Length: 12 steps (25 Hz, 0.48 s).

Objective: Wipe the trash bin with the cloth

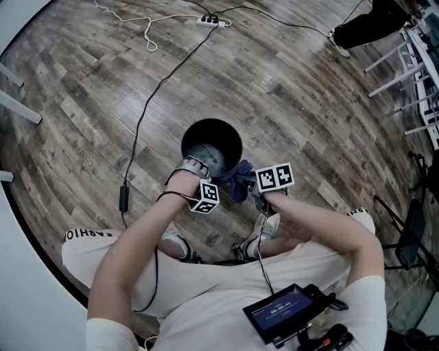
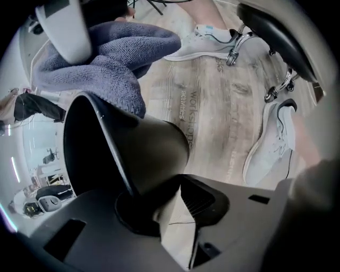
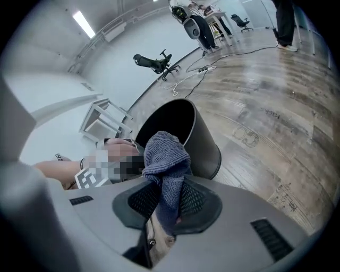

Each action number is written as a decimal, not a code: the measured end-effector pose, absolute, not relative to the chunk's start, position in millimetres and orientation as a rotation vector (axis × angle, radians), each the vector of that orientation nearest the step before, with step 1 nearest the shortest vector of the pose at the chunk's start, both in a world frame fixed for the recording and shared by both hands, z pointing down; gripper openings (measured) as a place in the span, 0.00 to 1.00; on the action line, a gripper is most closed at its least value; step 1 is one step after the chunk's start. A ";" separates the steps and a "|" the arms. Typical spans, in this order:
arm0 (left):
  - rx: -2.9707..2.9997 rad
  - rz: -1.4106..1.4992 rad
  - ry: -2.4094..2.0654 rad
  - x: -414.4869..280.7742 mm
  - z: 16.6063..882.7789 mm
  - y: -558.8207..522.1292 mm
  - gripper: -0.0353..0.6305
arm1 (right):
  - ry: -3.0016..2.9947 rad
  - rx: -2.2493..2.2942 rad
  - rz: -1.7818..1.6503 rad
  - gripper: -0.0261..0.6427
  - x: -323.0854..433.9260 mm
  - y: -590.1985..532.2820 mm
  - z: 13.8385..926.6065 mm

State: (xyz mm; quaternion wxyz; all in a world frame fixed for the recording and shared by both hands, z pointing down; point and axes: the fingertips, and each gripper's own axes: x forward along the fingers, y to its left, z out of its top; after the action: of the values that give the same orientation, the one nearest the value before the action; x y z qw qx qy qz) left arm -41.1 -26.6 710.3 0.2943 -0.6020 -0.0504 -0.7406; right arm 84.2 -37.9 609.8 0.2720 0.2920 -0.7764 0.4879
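Note:
A black round trash bin (image 1: 189, 134) stands on the wooden floor in front of the seated person. My left gripper (image 1: 196, 165) is at its near rim. In the left gripper view the bin's wall (image 2: 143, 154) runs in between the jaws of the left gripper (image 2: 167, 212), and a strip of floor shows between the wall and the right-hand jaw. My right gripper (image 1: 248, 185) is shut on a blue-grey knitted cloth (image 1: 240, 184) just to the right of the bin. That cloth (image 3: 166, 159) bunches up out of the right gripper (image 3: 164, 212), in front of the bin (image 3: 204, 143). It also hangs over the rim as a blue-grey bundle (image 2: 111, 64).
The person's shoes (image 1: 266, 226) and a stool's castors (image 2: 276, 90) are close behind the bin. A black cable (image 1: 137, 123) and a power strip (image 1: 212, 20) lie on the floor beyond. Chairs (image 1: 411, 226) stand at the right. A screen device (image 1: 288, 312) rests on the person's lap.

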 end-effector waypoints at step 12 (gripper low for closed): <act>-1.690 -2.024 -0.127 -16.6 710.6 -7.3 0.20 | -2.021 0.678 1.173 0.15 91.2 -54.5 706.3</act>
State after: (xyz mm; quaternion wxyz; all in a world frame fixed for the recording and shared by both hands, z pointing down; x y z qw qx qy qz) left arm -16.6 -7.3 710.6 0.2482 -0.6200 -0.0465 -0.7429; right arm 91.2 -54.5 706.3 0.3470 0.2615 -0.7791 0.4520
